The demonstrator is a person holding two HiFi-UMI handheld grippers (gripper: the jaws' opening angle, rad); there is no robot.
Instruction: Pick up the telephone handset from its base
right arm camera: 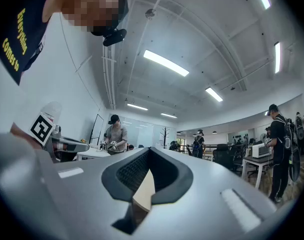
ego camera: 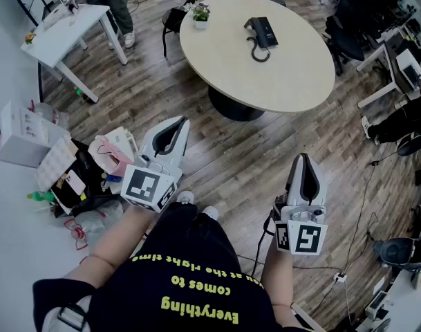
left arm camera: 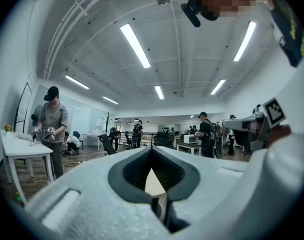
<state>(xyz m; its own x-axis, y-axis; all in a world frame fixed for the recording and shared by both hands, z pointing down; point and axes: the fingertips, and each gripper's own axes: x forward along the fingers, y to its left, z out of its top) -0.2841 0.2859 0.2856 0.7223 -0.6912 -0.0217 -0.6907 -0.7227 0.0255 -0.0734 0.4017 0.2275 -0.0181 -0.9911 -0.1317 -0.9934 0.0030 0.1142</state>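
Nothing is happening on the task yet. The telephone is sitting on the far side of the round table, and its handset appears to be lying in place on the base, with the curly cord looping out toward the near edge. Both tools are hanging well short of the table, out over the wooden floor in front of the person.

The left gripper is pointing toward the table with its jaws pressed together on nothing; its own view shows the left gripper closed, with only a sliver of tabletop showing through the notch between the pads. The right gripper is doing the same: jaws together, empty, and the right gripper view confirms it.

So, by my reading, everything is left to do: walking in, opening a jaw, closing on the handset and lifting it clear.

Counting up: one telephone, one handset, one cord, one round table, two grippers. There is also one small flower pot on the round table, and one white table off to the left where another person is working.
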